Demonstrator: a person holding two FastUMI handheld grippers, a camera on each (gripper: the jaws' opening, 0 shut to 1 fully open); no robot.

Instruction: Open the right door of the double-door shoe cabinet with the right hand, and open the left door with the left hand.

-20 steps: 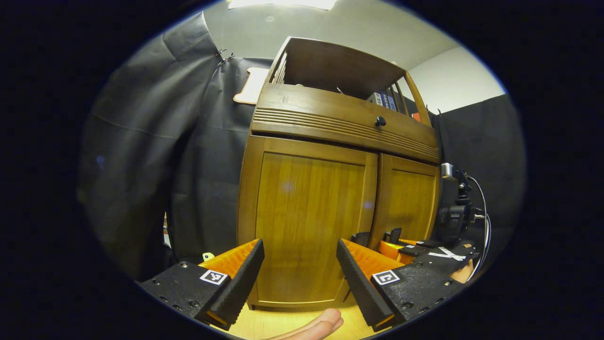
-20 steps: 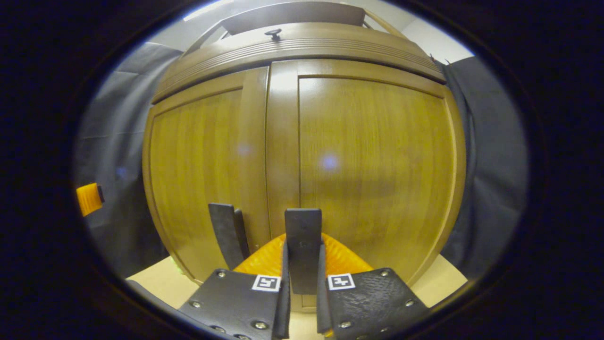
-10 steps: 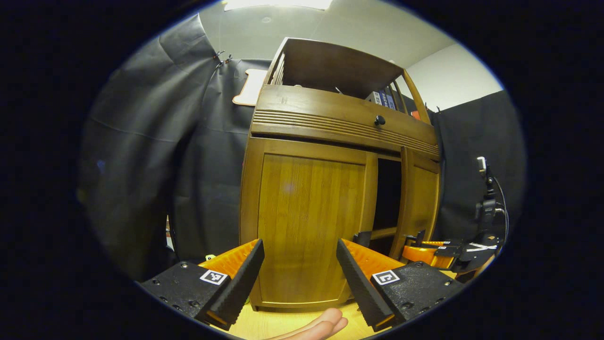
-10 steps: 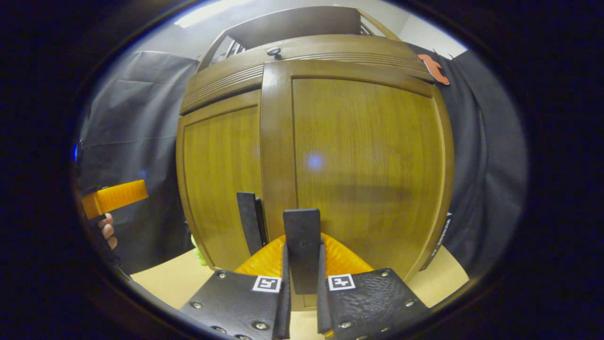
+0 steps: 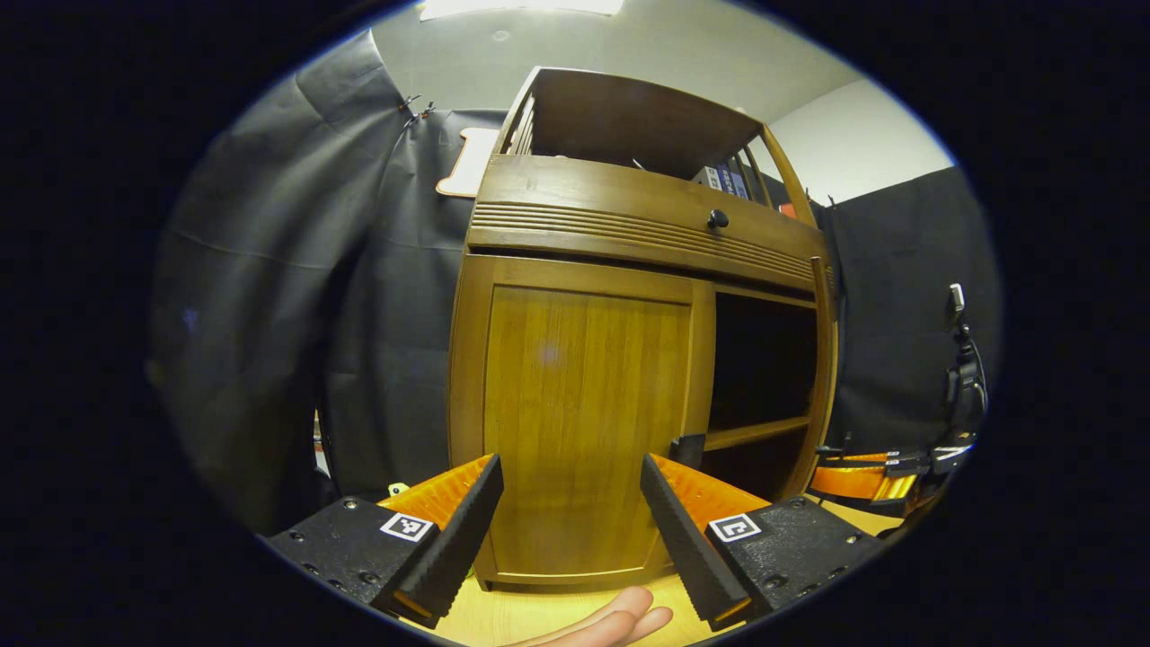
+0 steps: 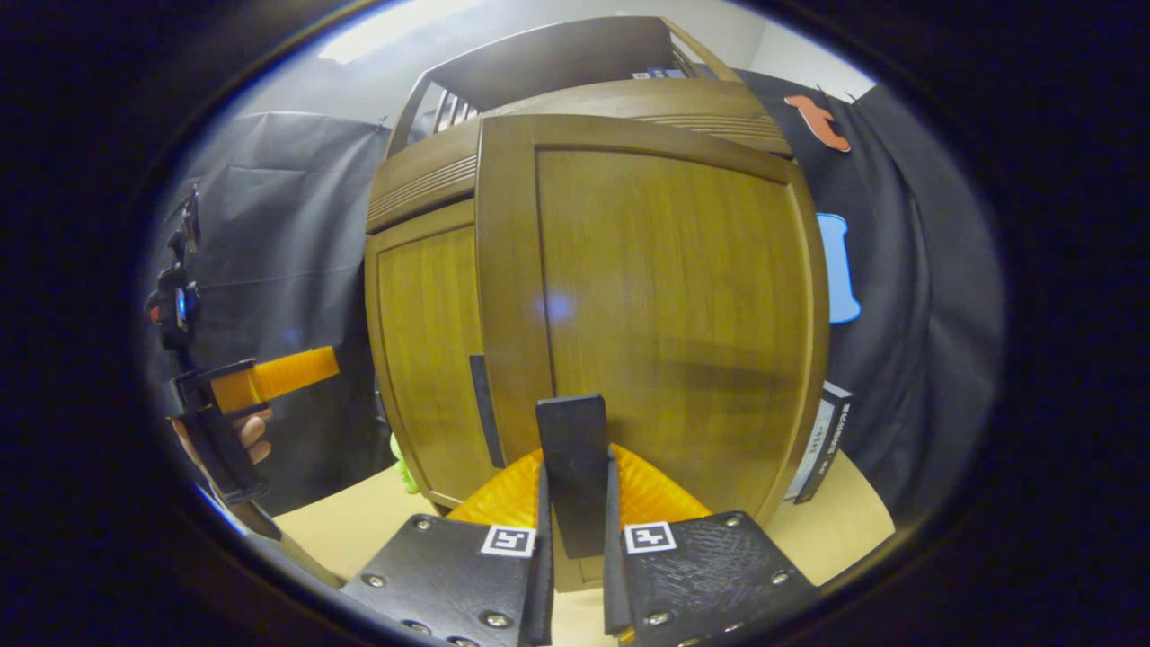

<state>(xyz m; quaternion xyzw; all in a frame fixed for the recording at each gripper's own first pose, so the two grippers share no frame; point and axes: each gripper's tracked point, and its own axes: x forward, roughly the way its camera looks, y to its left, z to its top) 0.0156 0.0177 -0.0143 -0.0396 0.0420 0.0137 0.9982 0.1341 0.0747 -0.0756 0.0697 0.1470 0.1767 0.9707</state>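
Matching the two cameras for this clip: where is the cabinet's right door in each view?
Left gripper view: right door stands open, edge-on, just right of the dark opening.
Right gripper view: right door faces the camera at centre, its handle between the jaws.
Shared landmark: the closed left door.

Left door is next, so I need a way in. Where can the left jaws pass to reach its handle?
Bare wooden tabletop lies before the closed wooden left door, flanking its dark handle tab. Rightward it is crowded: the swung-out wooden right door, clamped by the right gripper.
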